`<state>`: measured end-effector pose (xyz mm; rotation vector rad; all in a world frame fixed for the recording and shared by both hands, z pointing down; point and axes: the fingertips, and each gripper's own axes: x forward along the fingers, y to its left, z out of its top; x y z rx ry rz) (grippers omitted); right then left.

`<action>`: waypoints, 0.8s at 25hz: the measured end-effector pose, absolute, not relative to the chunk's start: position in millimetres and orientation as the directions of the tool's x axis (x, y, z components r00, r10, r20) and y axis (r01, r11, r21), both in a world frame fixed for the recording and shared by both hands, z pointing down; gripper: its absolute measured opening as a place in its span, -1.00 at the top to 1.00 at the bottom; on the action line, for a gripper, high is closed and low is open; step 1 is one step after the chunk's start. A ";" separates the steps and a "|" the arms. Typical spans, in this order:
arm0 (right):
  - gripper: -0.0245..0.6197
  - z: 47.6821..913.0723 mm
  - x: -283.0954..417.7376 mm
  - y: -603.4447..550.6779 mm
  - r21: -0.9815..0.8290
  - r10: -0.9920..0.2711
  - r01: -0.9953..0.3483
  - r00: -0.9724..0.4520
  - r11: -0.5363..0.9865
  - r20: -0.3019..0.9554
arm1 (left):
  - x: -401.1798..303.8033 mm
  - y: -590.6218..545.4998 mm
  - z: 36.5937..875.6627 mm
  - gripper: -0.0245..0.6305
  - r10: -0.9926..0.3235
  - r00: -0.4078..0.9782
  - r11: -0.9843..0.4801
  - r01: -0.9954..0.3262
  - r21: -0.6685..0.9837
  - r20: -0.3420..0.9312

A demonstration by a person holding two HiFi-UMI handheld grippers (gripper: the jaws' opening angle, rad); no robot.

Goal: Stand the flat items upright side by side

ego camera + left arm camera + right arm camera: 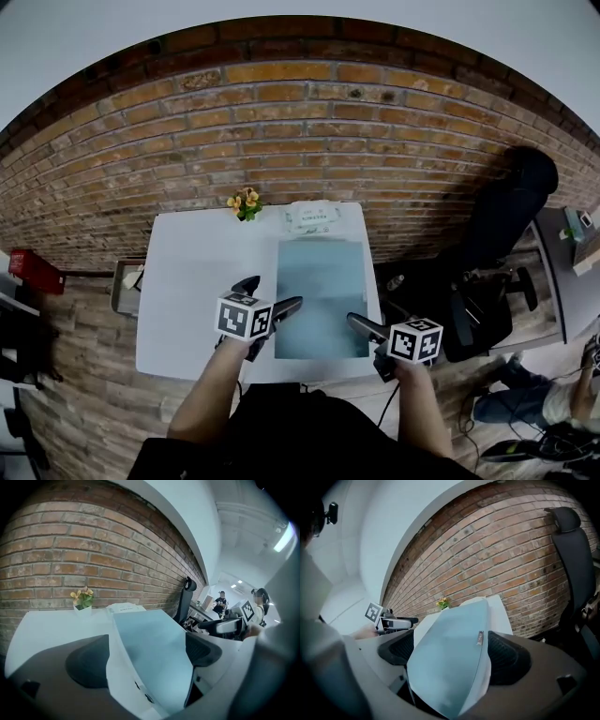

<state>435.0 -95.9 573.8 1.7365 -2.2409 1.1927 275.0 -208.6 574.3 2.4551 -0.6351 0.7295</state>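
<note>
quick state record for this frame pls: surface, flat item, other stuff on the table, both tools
surface: white table against brick wall
flat item: blue-grey sheet, lying flat on table's right half
back edge: small plant; white item, kind unclear
left tool: jaws apart, at sheet's near left corner
right tool: jaws apart, at near right corner
progress: nothing upright yet

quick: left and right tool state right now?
Left tool: open, gripping nothing; pale blue flat rectangular sheet shows between its jaws.
Right tool: open, same sheet between its jaws, not gripped.
</note>
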 end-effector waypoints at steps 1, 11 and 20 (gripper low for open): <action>-0.64 578.5 437.8 -103.6 -0.528 -0.792 -0.848 -0.355 0.050 0.496 | 276.7 -213.7 579.4 -0.70 -0.276 0.745 -0.766 -0.552 0.329 0.607; -0.64 629.9 451.0 -155.0 -0.528 -0.721 -0.849 -0.346 -0.032 0.600 | 294.8 -251.3 638.4 -0.70 -0.189 0.710 -0.734 -0.561 0.382 0.678; -0.64 667.9 459.1 -180.8 -0.558 -0.662 -0.825 -0.368 -0.091 0.653 | 305.3 -269.6 663.6 -0.70 -0.129 0.726 -0.697 -0.551 0.459 0.675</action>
